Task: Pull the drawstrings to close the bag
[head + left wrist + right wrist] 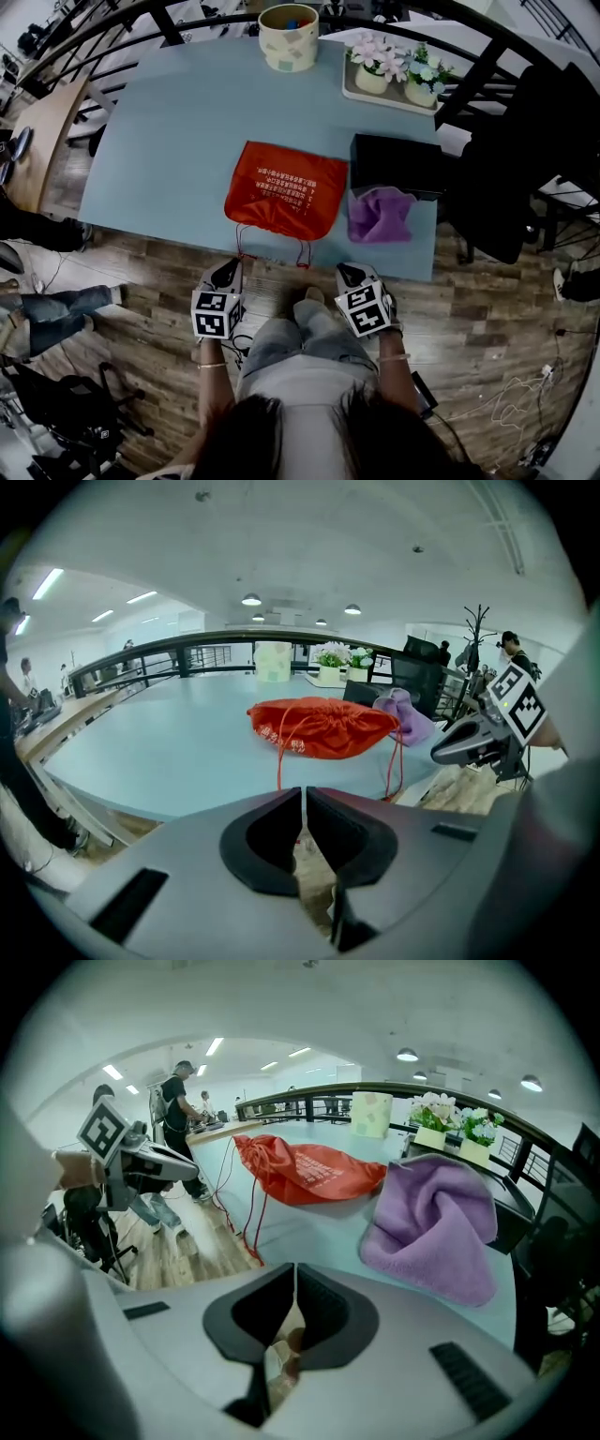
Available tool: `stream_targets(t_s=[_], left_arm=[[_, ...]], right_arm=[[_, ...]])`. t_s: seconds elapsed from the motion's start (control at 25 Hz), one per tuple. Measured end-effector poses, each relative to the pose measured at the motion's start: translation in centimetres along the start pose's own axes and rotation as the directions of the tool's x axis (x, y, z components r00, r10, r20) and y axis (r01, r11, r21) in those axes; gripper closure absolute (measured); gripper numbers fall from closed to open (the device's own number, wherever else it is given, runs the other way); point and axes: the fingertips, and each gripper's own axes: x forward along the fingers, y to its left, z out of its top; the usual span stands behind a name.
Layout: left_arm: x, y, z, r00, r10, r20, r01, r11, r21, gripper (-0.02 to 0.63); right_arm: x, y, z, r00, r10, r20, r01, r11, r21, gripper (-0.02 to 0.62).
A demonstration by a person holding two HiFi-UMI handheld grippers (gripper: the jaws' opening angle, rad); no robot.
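Hovering just off the near edge of the table (169, 141), the left gripper (228, 273) and right gripper (349, 275) each have their jaws pressed together on nothing. The red bag (286, 200) lies flat at the table's 6 o'clock side, with a purple cloth (380, 214) just beside it at 3 o'clock. Its thin drawstrings (303, 253) dangle over the edge, seemingly as loops, though they are too fine to be sure. To do this well, spread both jaws, pinch one cord apiece near the bag's mouth, then pull steadily toward 9 and 3 o'clock.
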Motion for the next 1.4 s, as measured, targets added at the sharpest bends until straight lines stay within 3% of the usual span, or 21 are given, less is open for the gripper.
stream_targets(t_s=[0.2, 0.64, 1.0, 1.4], left_arm=[[0.1, 0.0, 1.9, 0.999, 0.015, 0.037, -0.016, 0.999, 0.032, 0.586], [-2.5, -0.6, 3.3, 0.994, -0.032, 0.104, 0.022, 0.995, 0.098, 0.586], [-5.9, -0.9, 5.6, 0.969, -0.063, 0.241, 0.032, 0.991, 0.129, 0.586], [-9.0, -0.9, 5.9, 0.941, -0.08, 0.329, 0.036, 0.99, 0.136, 0.586]], right_arm=[[0.1, -0.1, 1.5, 0.999, -0.022, 0.036, 0.023, 0.999, -0.029, 0.568], [-2.0, 1.9, 4.5, 0.978, -0.117, 0.171, 0.125, 0.991, -0.036, 0.571], [-5.1, 3.1, 6.9, 0.914, -0.236, 0.329, 0.26, 0.965, -0.03, 0.571], [-8.7, 5.4, 9.3, 0.852, -0.266, 0.451, 0.285, 0.958, 0.027, 0.571]])
